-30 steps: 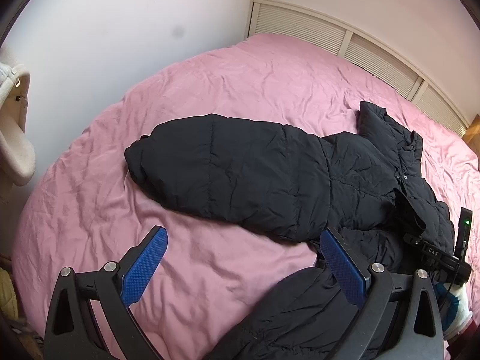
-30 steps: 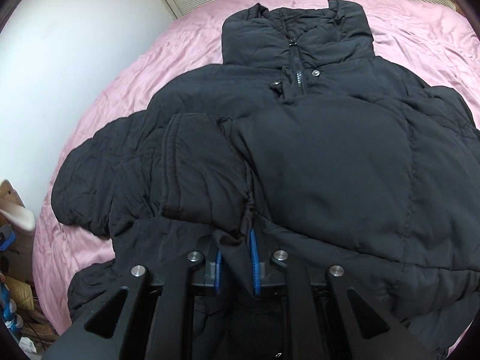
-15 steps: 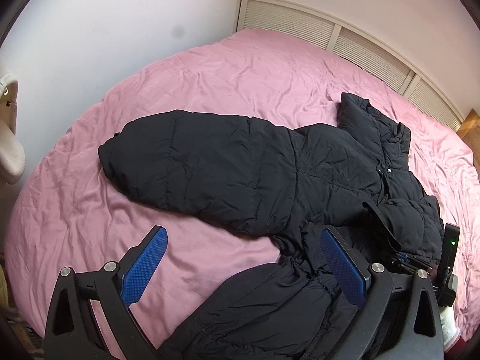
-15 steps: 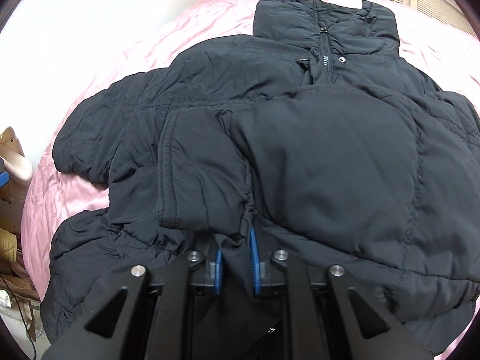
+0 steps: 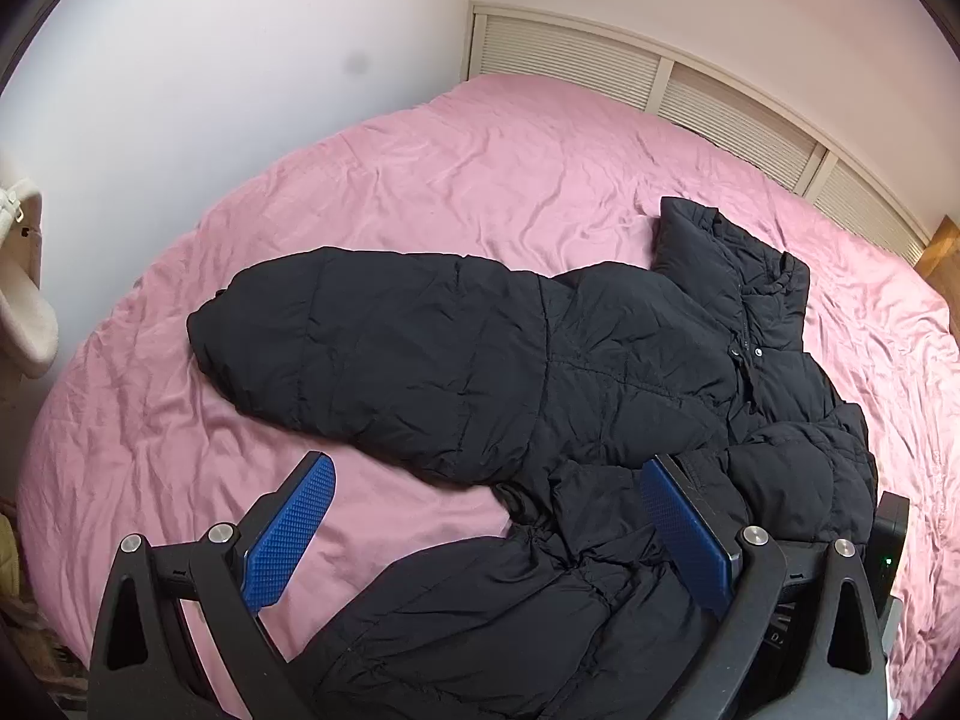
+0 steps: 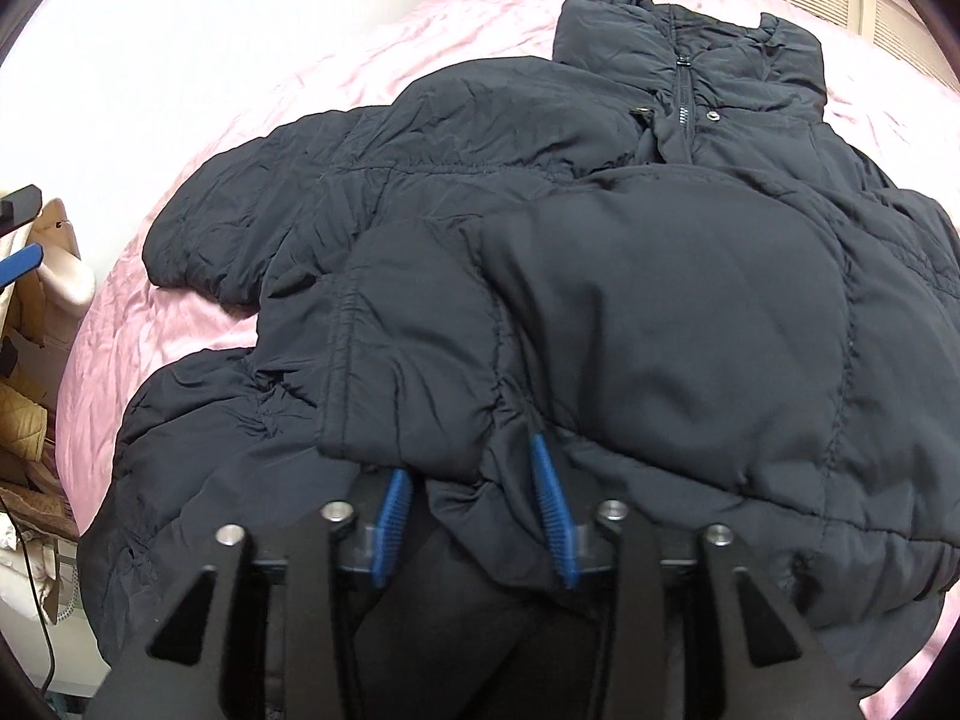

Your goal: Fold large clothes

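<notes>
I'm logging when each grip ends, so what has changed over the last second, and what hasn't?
The right gripper was shut on the folded-over sleeve of the black puffer jacket; its jaws have now parted, and the fabric lies loosely between them. The left gripper has stayed open and holds nothing. The jacket still lies on the pink bedsheet, its other sleeve stretched out to the side.

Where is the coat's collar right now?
The collar is at the far end of the black coat, top of the right wrist view, pointing toward the slatted headboard on the pink bed.
</notes>
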A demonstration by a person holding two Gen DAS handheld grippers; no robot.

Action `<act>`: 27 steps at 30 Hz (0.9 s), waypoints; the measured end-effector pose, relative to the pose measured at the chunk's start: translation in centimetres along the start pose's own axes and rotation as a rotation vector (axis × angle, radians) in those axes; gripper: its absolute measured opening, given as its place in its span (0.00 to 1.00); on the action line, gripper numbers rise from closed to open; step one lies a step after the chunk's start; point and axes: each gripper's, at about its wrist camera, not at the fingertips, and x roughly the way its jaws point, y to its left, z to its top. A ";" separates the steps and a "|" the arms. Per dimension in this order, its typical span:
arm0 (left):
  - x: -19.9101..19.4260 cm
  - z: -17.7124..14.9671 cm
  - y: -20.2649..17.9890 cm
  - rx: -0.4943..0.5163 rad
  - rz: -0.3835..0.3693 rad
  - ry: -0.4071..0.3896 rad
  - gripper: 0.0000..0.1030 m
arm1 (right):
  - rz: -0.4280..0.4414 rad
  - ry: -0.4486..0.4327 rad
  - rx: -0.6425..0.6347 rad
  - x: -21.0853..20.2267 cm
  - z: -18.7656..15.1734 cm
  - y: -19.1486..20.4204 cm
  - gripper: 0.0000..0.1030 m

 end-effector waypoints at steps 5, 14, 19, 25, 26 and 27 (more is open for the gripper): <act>-0.4 0.5 -2.5 -0.004 -0.017 0.010 0.97 | 0.040 -0.011 -0.047 -2.3 -0.5 0.8 0.57; 1.8 0.0 -8.2 0.020 0.023 0.049 0.97 | -0.007 -0.105 -0.034 -8.9 -0.1 -3.6 0.57; 5.3 -1.6 -12.7 0.076 0.003 0.076 0.97 | -0.107 -0.119 0.033 -10.0 0.3 -9.0 0.57; 10.3 -2.3 -18.2 0.147 -0.089 0.128 0.97 | -0.239 -0.130 0.102 -10.2 0.5 -14.6 0.57; 10.9 -2.4 -19.1 0.163 -0.105 0.133 0.97 | -0.251 -0.127 0.111 -10.1 0.6 -15.4 0.57; 11.6 -2.5 -20.0 0.184 -0.119 0.137 0.97 | -0.263 -0.122 0.116 -9.8 0.6 -16.0 0.57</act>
